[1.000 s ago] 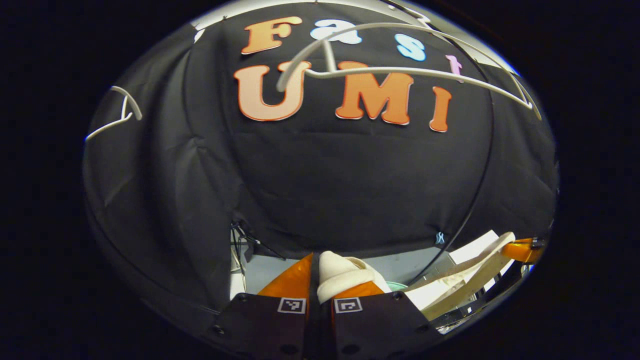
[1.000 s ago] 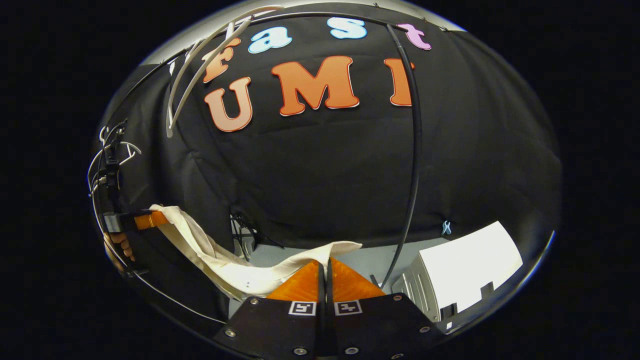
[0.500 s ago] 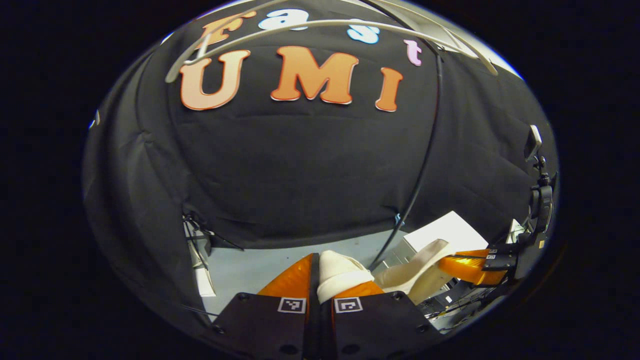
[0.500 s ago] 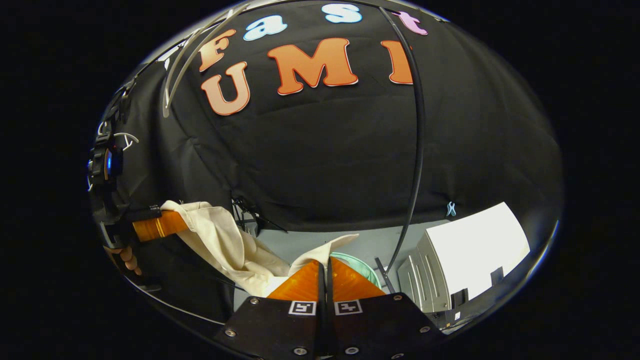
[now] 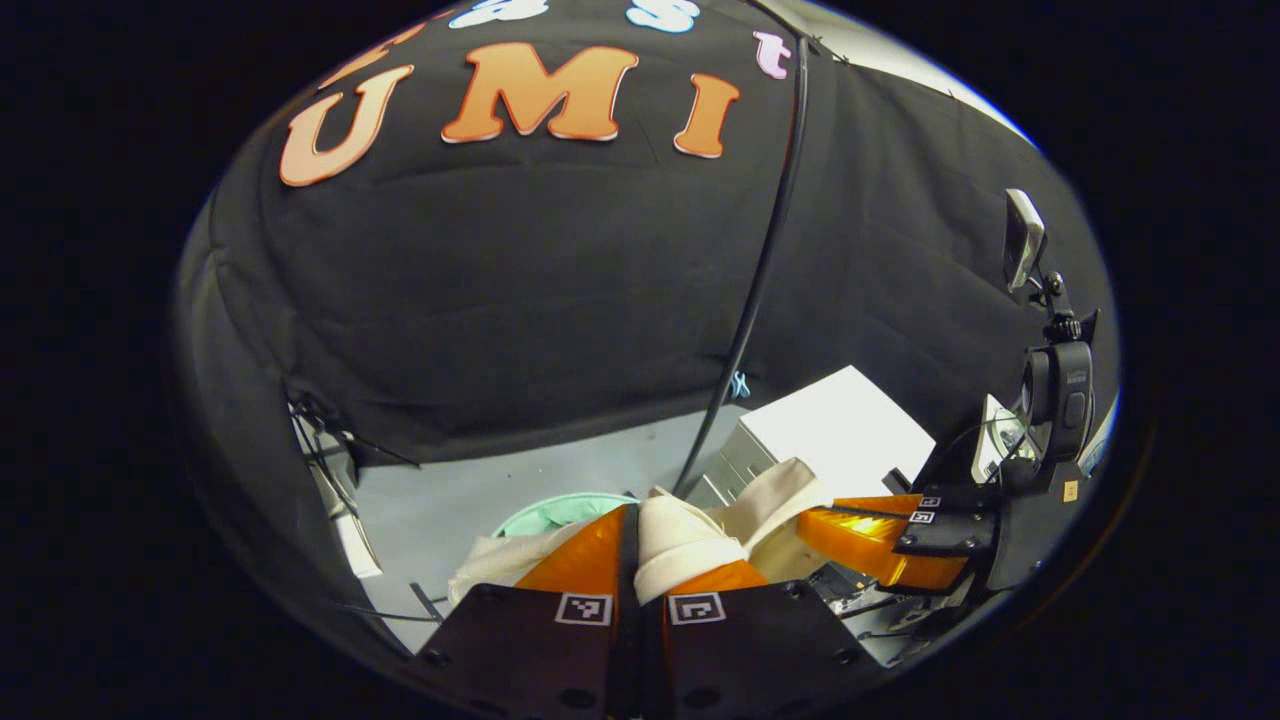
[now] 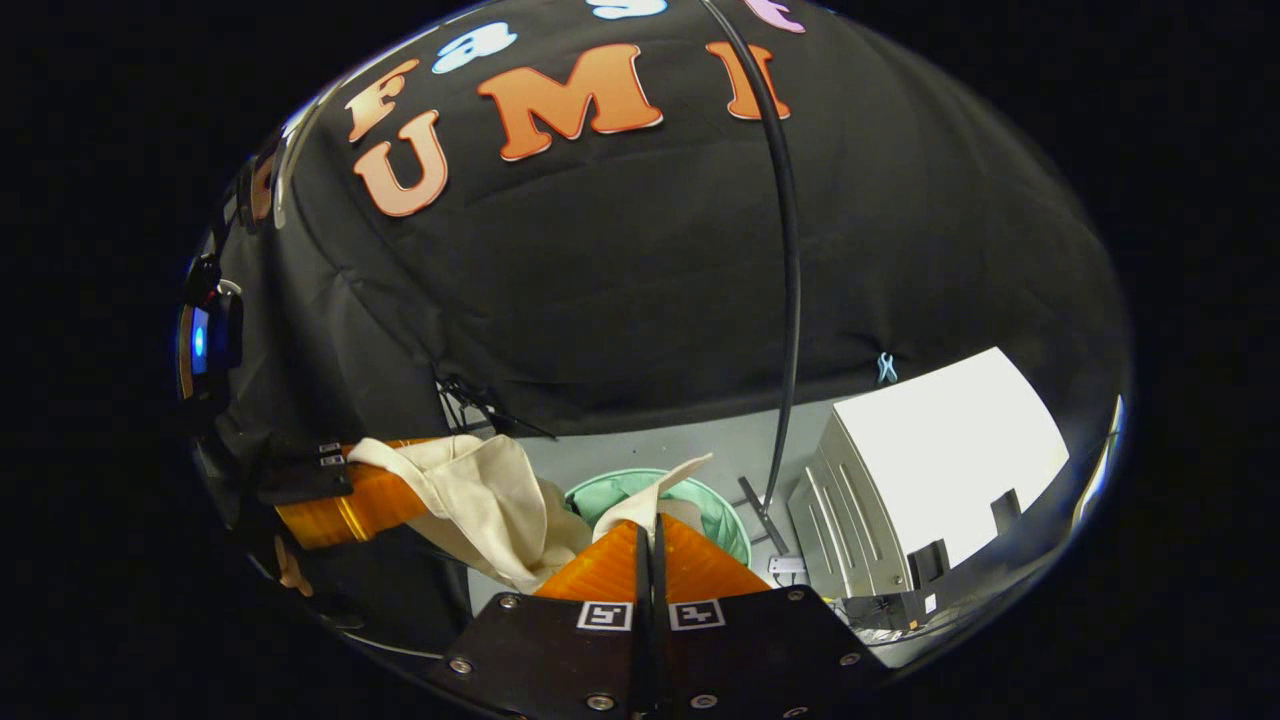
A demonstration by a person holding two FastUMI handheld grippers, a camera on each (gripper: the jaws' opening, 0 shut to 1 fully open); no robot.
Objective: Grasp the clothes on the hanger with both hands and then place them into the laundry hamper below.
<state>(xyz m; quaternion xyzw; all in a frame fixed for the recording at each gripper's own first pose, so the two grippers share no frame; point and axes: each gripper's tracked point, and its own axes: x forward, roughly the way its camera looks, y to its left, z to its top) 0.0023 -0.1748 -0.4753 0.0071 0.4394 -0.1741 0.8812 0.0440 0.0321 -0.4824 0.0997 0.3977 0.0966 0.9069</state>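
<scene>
Between the fingers of the left gripper (image 5: 636,545) sits a thick bunched fold of the cream-white cotton garment (image 5: 690,535); fingers clenched on it, cloth bulging out above the tips. Right gripper (image 6: 650,550) likewise pinched tight on a thinner edge of the same garment, w/ a pointed flap sticking up past the tips.

Risks, as I judge them:
- Right-side hold looks shallow, just a thin edge; a tug from the other hand could pull it free, and that half would drop early.
- Cloth sags between the two grippers; if lowered off-centre the slack may drape over the rim of the round mint-green mesh laundry hamper (image 6: 728,520) rather than go in.
- Slanting black pole (image 6: 790,290) stands just beyond the hamper, white boxy appliance (image 6: 940,470) to the right of it; a swinging tail of cloth could catch on either.
- Letting go w/ one side before the other would likely leave the garment hanging half out.

Garment itself: soft, limp, lightly creased, no stiffness; spans from one gripper across to the other, lowest part hanging ahead of and below the right gripper's tips, over the hamper's mouth. Not yet inside as far as I can tell. Hamper sits on the pale grey floor (image 5: 450,490), ahead of and below both grippers.
</scene>
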